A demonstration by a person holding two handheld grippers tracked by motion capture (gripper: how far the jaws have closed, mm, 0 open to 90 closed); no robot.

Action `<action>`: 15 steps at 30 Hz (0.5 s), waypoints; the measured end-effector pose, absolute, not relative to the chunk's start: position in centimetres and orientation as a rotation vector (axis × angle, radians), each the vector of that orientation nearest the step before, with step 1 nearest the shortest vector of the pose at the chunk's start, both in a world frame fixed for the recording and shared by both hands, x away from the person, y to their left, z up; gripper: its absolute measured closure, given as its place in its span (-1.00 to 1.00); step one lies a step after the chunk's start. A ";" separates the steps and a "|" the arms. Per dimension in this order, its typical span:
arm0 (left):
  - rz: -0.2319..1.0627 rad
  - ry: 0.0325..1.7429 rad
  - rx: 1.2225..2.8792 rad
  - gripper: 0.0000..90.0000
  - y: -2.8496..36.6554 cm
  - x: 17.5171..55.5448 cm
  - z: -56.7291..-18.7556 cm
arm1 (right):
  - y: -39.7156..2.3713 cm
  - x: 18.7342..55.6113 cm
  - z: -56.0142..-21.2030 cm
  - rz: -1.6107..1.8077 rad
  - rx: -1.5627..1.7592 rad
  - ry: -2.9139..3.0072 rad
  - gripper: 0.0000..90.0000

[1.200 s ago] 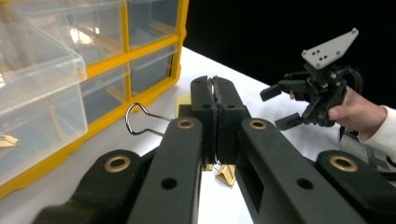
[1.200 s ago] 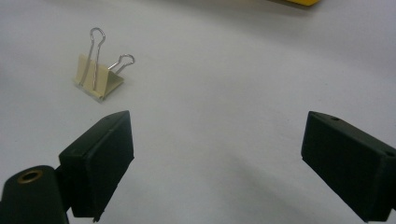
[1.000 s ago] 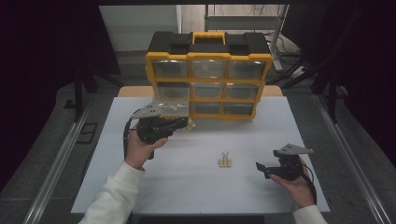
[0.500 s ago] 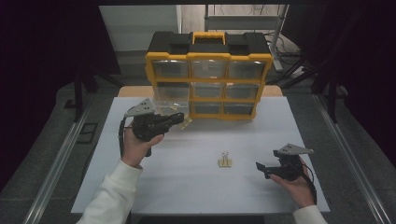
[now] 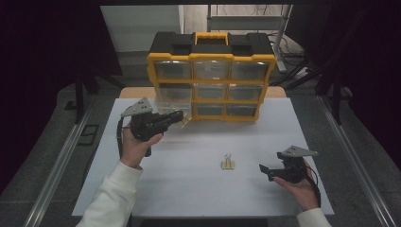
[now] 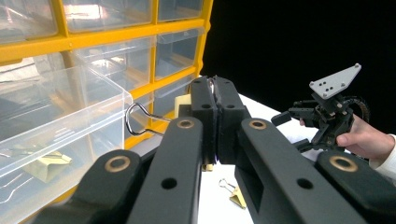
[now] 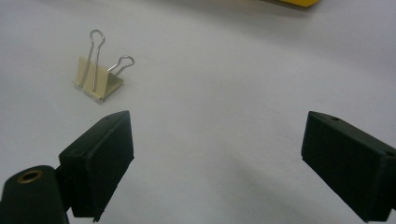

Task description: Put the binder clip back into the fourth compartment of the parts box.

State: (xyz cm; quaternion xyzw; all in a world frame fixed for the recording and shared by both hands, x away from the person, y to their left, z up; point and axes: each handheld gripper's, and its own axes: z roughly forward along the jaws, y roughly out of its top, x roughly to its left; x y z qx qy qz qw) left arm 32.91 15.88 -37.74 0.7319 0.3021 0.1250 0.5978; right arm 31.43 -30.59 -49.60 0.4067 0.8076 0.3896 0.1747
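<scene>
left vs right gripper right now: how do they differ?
The left gripper has its jaws shut on a binder clip; the right gripper is open and holds nothing. The left is raised beside the pulled-out clear drawer of the yellow organizer; the right sits low over the white table, pointing toward a second clip. Both are black, each held in one hand.

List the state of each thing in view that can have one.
Left gripper: jaws shut on a binder clip, beside the drawer.
Right gripper: jaws open, nothing between them.
Pulled-out drawer: open, clips inside.
Binder clip on table: lying free, untouched.
Organizer's other drawers: closed.
</scene>
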 end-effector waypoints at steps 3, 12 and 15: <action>0.292 0.702 1.695 0.97 15.9 33.0 -37.6 | -30.6 31.4 -49.6 1.106 1.154 2.287 -0.79; 0.299 0.716 1.678 0.97 16.0 33.6 -37.0 | -30.7 31.5 -49.6 1.113 1.154 2.280 -0.79; 0.305 0.724 1.675 0.97 16.1 33.9 -36.9 | -30.7 31.5 -49.5 1.114 1.154 2.280 -0.78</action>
